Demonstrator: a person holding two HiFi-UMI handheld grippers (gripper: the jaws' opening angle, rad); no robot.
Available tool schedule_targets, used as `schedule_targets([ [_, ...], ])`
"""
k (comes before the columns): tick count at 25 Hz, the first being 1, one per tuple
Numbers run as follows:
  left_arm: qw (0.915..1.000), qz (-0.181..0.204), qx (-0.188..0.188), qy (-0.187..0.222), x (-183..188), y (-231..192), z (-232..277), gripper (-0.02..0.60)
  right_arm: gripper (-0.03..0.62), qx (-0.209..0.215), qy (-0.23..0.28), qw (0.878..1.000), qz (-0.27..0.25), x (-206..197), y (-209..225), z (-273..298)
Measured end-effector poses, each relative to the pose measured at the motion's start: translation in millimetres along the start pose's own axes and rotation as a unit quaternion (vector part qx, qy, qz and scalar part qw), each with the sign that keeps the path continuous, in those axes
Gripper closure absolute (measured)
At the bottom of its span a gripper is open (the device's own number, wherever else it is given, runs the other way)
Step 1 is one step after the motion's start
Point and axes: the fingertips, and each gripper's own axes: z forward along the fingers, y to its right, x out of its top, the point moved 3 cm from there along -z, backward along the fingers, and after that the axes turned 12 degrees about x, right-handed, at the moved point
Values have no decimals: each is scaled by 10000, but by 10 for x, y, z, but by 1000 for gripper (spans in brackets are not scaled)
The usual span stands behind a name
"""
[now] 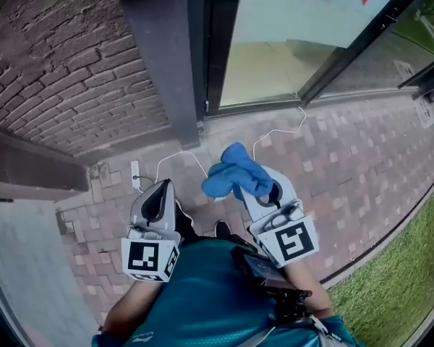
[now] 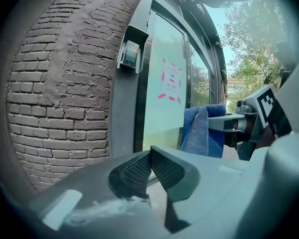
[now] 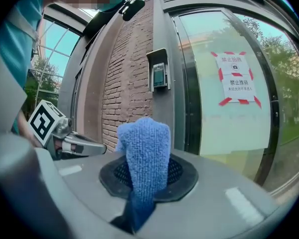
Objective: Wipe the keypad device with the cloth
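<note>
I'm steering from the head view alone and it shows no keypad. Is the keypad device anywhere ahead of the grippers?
Observer: Yes. The right gripper view shows the keypad device mounted on the grey door frame, between the brick wall and the glass door.
Operator: Is the cloth actually clamped?
Observer: The right gripper has its jaws shut on the blue cloth, which sticks up between them.
Operator: And the other one?
Observer: The left gripper has its jaws together, with nothing between them.
</note>
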Motion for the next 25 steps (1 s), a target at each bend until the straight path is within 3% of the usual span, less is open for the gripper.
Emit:
schedule_targets([
  [6,9993,90,360,-19,-52,326,-391,588,551,247,2,9997,-14,-192,-139,-482],
  [14,9984,75,550,67,-137,278,-856,588,551,475,-37,9988,-105,-224,-601,-625],
  [25,9995,-148,258,53,-415,-130,-1373,588,551,-48,-201,9998,-76,-215,-1303,-704],
])
